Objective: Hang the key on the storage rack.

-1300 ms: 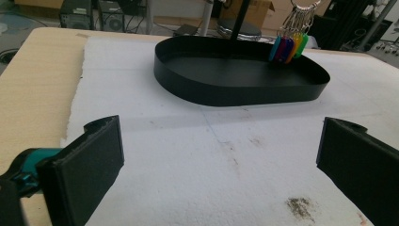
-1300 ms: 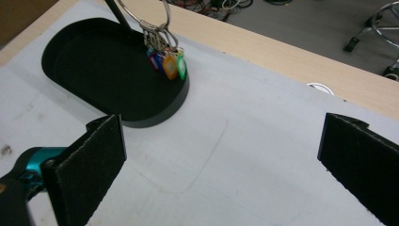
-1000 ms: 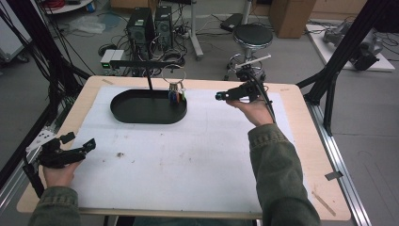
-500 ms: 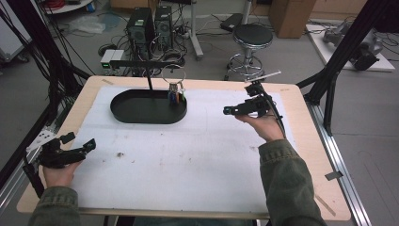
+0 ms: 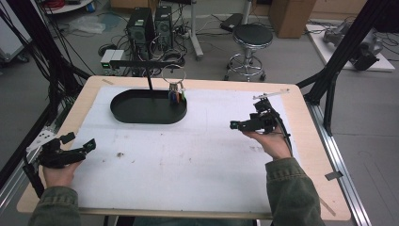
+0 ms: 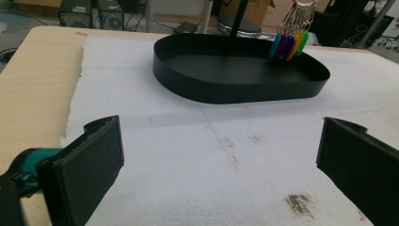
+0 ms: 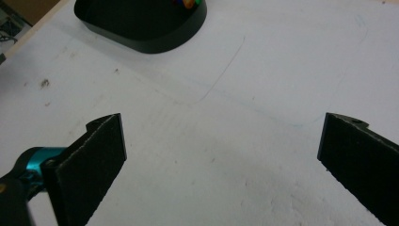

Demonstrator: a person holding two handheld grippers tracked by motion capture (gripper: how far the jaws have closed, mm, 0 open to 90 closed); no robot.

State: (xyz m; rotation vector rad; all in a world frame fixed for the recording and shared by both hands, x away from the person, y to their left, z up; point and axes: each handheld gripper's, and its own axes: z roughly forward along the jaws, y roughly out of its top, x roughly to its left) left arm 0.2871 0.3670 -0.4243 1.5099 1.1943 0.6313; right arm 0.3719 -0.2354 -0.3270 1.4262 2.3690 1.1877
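Your left tongs (image 5: 77, 147) sit at about 8 o'clock on the worktop (image 5: 310, 122), over the left edge of the white foam sheet (image 5: 188, 155), held low in your left hand (image 5: 56, 172). Their jaws stand wide apart with nothing between them; in the left gripper view only bare white sheet and a small dark smudge (image 6: 299, 203) lie in the gap. Ahead of them, toward 11 o'clock, rests the black oval tray (image 5: 123, 111), well apart from both tongs. A thin black post (image 5: 148, 80) rises from the tray's far side, and a bunch of coloured key tags (image 5: 176, 95) hangs on a metal ring (image 5: 173, 74) at the tray's right end, the tags dipping just inside the rim. In the left gripper view the same tags (image 6: 288, 44) show blue, purple, orange and green. Your right tongs (image 5: 235, 125) hover at about 3 o'clock, pointing left across the sheet, gripped in your right hand (image 5: 270, 141). Their jaws are also spread wide and hold nothing; the right gripper view shows plain sheet between them, with the tray's end (image 7: 141, 28) at the top.
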